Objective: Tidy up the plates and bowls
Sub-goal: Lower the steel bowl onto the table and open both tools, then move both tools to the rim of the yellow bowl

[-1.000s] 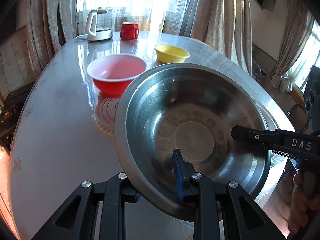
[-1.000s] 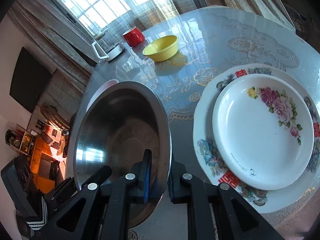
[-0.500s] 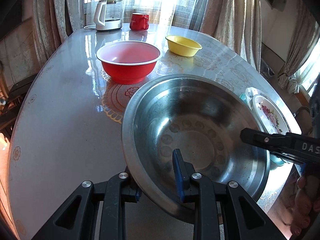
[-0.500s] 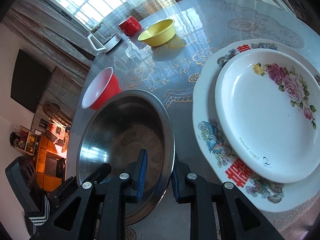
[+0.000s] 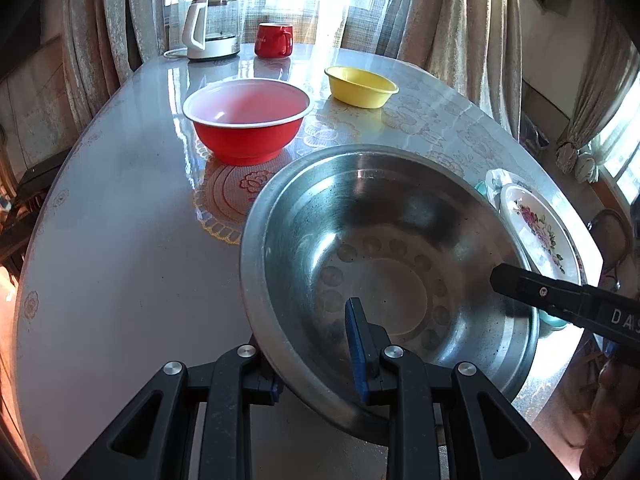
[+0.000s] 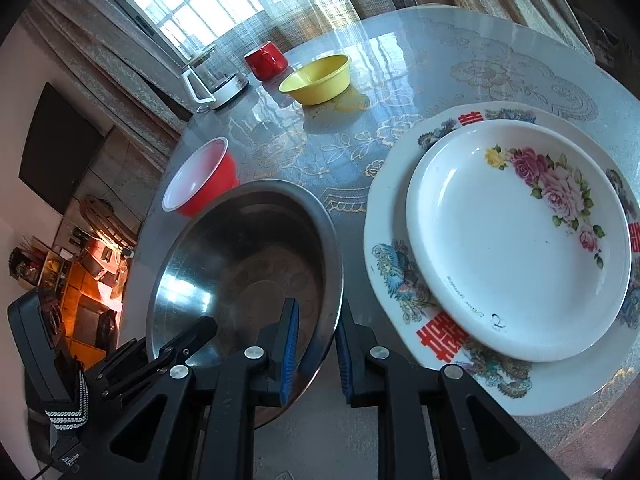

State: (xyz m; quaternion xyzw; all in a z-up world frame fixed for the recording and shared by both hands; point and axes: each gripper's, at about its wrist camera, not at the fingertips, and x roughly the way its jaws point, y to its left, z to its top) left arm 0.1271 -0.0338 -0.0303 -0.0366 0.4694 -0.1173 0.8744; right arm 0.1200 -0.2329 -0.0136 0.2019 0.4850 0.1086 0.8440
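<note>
We grip the steel bowl (image 5: 384,272) rim with both the left gripper (image 5: 318,354) and right gripper (image 6: 316,344); the right one's finger reads "DAS" in the left view

Readable marks: white letters on a claw, red characters on a plate

We read white letters "DAS" on the black arm of the right claw (image 5: 624,318), cut off at the frame edge. We see red double-happiness characters on the rim of the large plate (image 6: 442,338), near and far. On the small flowered plate (image 6: 520,240) we see a line of fine script, too small to read.
</note>
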